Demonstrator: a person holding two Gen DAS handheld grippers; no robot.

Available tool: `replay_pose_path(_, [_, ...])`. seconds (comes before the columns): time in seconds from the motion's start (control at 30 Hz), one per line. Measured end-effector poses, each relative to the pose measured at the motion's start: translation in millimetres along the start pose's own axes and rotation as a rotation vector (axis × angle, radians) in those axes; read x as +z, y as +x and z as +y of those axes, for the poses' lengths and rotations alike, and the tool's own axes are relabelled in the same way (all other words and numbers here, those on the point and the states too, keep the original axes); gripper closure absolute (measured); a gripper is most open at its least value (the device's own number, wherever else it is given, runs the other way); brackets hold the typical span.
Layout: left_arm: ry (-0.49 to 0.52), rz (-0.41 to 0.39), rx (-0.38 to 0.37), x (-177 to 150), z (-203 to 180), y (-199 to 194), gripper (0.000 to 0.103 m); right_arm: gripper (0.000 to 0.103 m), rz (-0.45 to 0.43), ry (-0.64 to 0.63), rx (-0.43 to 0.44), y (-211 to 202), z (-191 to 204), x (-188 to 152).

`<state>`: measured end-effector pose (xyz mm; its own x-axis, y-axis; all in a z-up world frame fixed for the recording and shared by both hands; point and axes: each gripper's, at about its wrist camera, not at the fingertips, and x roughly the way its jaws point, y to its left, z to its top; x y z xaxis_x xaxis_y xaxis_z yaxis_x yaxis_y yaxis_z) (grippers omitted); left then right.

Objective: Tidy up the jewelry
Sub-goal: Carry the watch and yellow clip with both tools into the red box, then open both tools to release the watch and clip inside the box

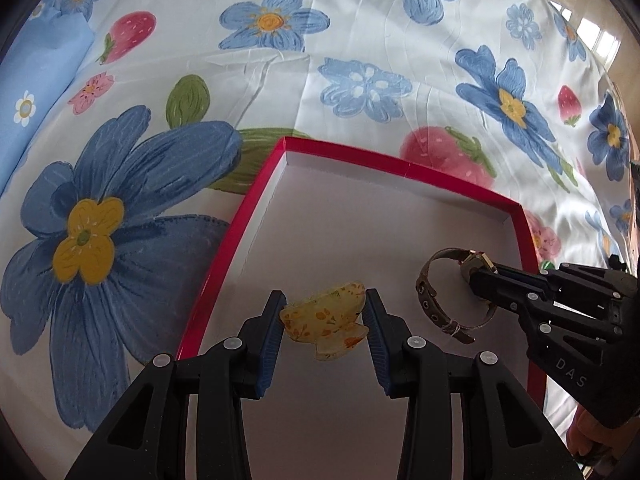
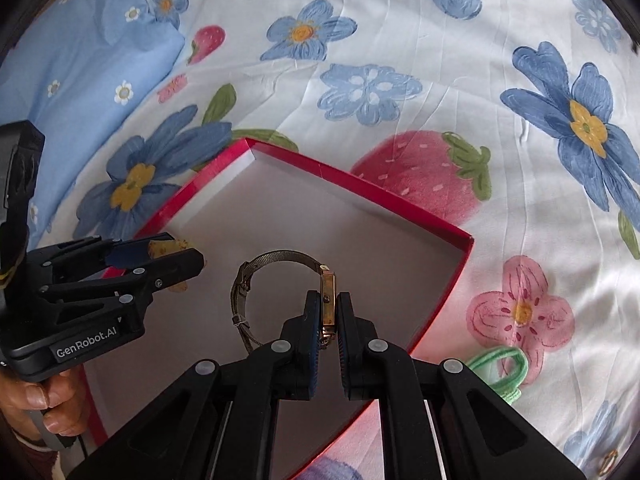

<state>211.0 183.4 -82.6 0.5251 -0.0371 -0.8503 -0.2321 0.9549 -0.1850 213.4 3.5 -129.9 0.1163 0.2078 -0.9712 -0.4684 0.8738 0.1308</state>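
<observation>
Black "GenRobot.AI" left hand-held gripper

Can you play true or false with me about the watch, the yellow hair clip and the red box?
1. The right gripper is pinching the watch by its gold case. True.
2. The hair clip is blue. False: it is see-through yellow with orange specks.
3. The left gripper has the hair clip between its fingers. True.
4. The red box has a lid on. False: it is open, and its pale inside shows.
5. The box sits on a plain white sheet. False: the bedsheet has blue flowers and strawberries printed on it.
6. A green hair tie lies outside the box. True.
</observation>
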Motion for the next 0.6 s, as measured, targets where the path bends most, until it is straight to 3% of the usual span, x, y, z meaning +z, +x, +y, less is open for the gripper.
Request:
replay_pose_path(0.37, [0.024,0.041,0.042,3.3,-7.8,12.2,0.063,0.09,0.01,-0.019,0.005,3.0,2.2,1.3])
replay_pose_path(0.5, [0.021,0.035,0.05,2.3,-7.1,8.0,0.05,0.088,0.008,-0.006,0.015,1.4,1.7,2.3])
replay_pose_path(0.6, [0.018,0.03,0.051,1.9,-6.7,2.8,0.049,0.082,-0.007,0.006,0.017,-3.9,0.1,2.3])
